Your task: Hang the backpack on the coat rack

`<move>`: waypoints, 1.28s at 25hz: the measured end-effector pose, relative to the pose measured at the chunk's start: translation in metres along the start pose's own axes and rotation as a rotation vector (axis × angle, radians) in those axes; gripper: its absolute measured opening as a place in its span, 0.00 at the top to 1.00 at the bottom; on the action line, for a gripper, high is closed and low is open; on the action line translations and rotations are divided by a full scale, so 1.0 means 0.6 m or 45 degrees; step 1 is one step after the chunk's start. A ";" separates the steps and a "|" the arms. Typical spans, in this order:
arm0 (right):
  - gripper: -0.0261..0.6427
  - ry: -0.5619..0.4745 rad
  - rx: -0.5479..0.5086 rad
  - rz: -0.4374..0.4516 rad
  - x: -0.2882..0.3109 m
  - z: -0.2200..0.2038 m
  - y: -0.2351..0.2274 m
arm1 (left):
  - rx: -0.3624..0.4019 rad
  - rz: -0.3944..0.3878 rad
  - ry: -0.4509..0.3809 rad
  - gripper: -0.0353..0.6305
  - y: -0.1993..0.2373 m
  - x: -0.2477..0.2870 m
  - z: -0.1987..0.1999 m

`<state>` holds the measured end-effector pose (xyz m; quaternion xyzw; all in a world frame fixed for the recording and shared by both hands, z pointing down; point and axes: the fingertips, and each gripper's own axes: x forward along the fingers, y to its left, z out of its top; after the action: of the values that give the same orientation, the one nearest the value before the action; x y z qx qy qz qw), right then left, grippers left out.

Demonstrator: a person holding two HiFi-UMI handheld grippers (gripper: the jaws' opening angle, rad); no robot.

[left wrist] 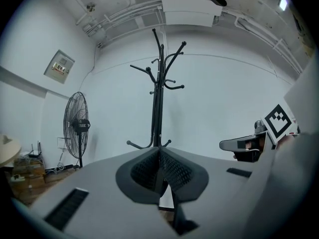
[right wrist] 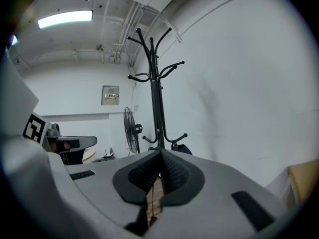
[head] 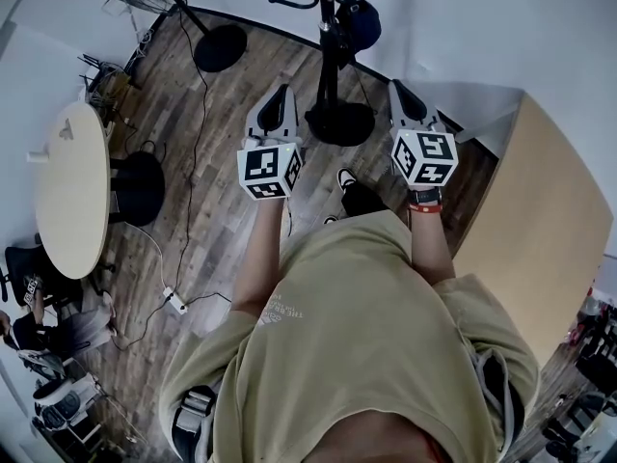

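A black coat rack [head: 328,61] stands on its round base straight ahead, by the white wall; it also rises in the left gripper view [left wrist: 158,93] and the right gripper view [right wrist: 156,98]. A dark backpack [head: 360,22] hangs at the rack's right side, on a low hook [right wrist: 180,148]. My left gripper [head: 280,99] and right gripper [head: 400,90] are held side by side in front of the rack, clear of it. Both point at the pole. The left gripper's [left wrist: 159,151] jaws meet with nothing between them, and so do the right gripper's [right wrist: 160,153].
A round pale table [head: 72,186] and a black stool [head: 140,186] stand to the left. A standing fan [left wrist: 76,123] is at the back left, with its base [head: 220,48] on the wood floor. Cables and a power strip [head: 176,304] lie on the floor. A tan board [head: 540,220] is at the right.
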<state>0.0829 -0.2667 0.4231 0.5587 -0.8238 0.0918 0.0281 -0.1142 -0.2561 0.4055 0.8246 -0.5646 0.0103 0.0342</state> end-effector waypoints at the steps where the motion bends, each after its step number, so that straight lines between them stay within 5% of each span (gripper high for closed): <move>1: 0.94 0.001 0.006 -0.008 -0.005 -0.003 -0.005 | 0.003 0.006 0.004 0.91 0.005 -0.007 -0.002; 13: 0.94 0.055 0.018 -0.102 -0.061 -0.026 -0.038 | 0.003 0.141 0.100 0.91 0.068 -0.091 -0.042; 32: 0.94 0.148 0.020 -0.052 -0.001 -0.071 -0.034 | -0.038 0.014 0.130 0.91 0.013 -0.001 -0.082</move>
<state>0.0997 -0.2654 0.4675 0.5692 -0.8085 0.1301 0.0735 -0.1204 -0.2549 0.4549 0.8192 -0.5668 0.0442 0.0752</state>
